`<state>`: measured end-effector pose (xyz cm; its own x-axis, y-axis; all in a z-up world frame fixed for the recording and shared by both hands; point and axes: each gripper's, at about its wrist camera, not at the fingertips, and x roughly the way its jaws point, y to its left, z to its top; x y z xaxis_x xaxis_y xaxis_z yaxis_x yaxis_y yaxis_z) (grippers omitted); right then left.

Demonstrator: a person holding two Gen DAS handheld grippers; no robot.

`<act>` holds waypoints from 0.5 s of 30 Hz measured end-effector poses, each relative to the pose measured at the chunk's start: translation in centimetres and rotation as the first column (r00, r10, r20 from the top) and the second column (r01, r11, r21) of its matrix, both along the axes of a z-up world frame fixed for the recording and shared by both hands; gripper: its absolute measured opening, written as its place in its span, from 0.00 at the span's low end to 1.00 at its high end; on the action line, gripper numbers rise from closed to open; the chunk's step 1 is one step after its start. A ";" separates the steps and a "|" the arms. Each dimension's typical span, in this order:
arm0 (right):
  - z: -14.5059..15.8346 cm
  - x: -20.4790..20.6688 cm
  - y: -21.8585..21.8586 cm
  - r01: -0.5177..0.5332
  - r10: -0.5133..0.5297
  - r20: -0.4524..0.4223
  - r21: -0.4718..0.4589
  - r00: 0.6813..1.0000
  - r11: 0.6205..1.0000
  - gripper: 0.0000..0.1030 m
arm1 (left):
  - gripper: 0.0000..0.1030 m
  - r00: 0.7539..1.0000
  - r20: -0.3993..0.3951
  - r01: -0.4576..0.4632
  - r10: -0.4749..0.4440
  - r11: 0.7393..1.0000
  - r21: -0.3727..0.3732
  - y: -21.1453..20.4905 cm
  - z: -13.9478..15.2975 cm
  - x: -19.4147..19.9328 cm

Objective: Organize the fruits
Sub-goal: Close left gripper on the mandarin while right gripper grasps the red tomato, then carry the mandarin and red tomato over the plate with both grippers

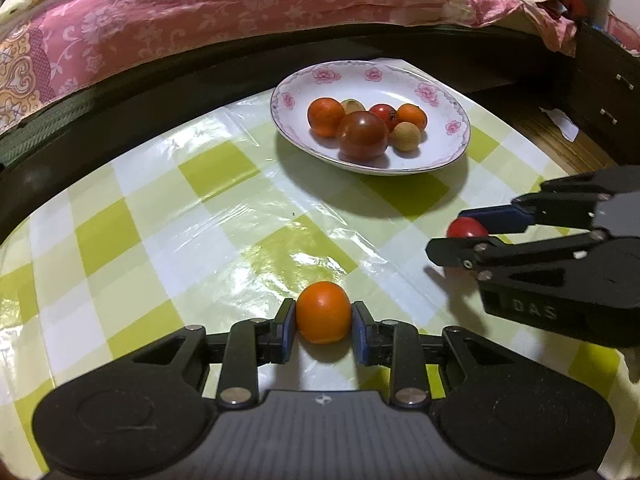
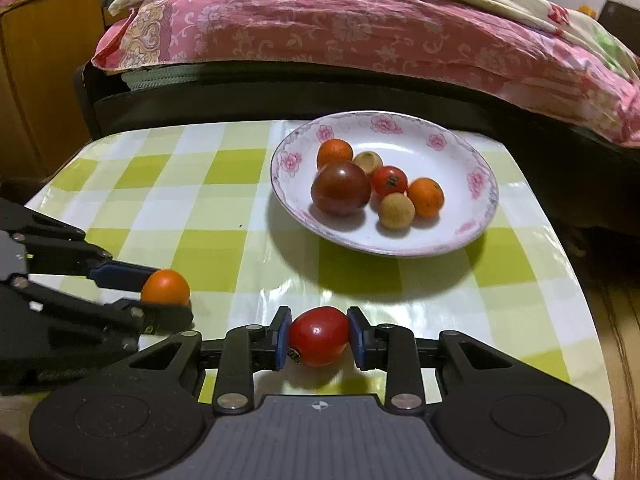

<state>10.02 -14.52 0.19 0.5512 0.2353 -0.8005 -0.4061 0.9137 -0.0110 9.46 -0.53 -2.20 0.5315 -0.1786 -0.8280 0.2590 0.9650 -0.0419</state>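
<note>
My left gripper (image 1: 323, 322) is shut on a small orange fruit (image 1: 323, 312), low over the checked tablecloth; it also shows at the left of the right wrist view (image 2: 165, 287). My right gripper (image 2: 319, 336) is shut on a small red tomato (image 2: 319, 336), also seen at the right of the left wrist view (image 1: 466, 227). A white plate with pink flowers (image 1: 440, 152) (image 2: 452, 236) stands farther back and holds several fruits: a large dark tomato (image 2: 341, 188), oranges, a red tomato and tan round fruits.
The table has a green-and-white checked plastic cloth (image 1: 200, 208). A bed with a pink floral quilt (image 2: 340, 32) runs along the table's far edge, with a dark frame. A wooden cabinet (image 2: 36, 80) stands at the far left.
</note>
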 end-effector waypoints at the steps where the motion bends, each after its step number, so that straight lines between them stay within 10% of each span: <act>1: 0.2 -0.3 0.0 0.003 -0.003 -0.001 -0.002 1.000 1.000 0.25 | 0.37 1.000 -0.004 -0.001 0.001 1.000 0.004 0.0 0.1 0.0; 15: 3.2 -0.3 -1.2 0.058 -0.057 0.026 -0.013 0.998 0.998 0.25 | 0.36 0.998 0.050 0.028 -0.030 0.999 0.034 -1.5 3.4 1.2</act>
